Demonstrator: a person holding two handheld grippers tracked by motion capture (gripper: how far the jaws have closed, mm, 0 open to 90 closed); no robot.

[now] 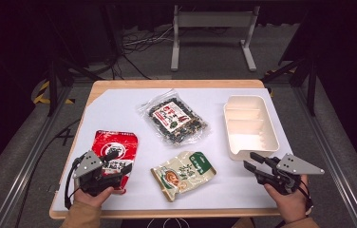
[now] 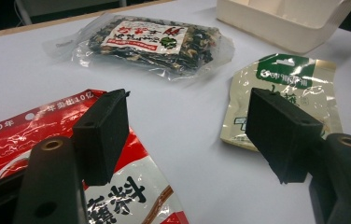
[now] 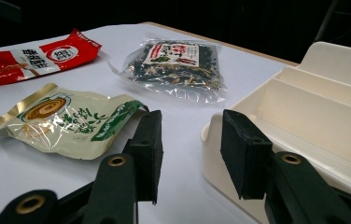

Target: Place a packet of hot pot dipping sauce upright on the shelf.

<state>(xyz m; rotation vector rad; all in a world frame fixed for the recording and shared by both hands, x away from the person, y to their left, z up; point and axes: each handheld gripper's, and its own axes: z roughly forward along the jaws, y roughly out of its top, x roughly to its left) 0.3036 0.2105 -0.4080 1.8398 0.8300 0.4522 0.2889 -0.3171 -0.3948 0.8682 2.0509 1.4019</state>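
Three snack packets lie on the white table cover. A red packet [image 1: 115, 149] [image 2: 19, 135] is at the near left, and my left gripper [image 1: 122, 160] [image 2: 187, 107] hovers open over its near right corner with nothing between its jaws. A cream and green packet [image 1: 183, 173] [image 2: 290, 84] [image 3: 66, 119] lies at the near centre. A clear packet of dark dried pieces [image 1: 174, 118] [image 2: 155, 42] [image 3: 176, 65] lies farther back. My right gripper [image 1: 249, 159] [image 3: 191, 123] stands open beside the near corner of the white compartment tray [image 1: 250, 126] [image 3: 313, 116], holding nothing.
The tray [image 2: 295, 23] has several compartments with nothing in them. The wooden table edge [image 1: 167, 213] runs close to both hands. A metal frame [image 1: 212, 33] and cables lie on the floor beyond the table.
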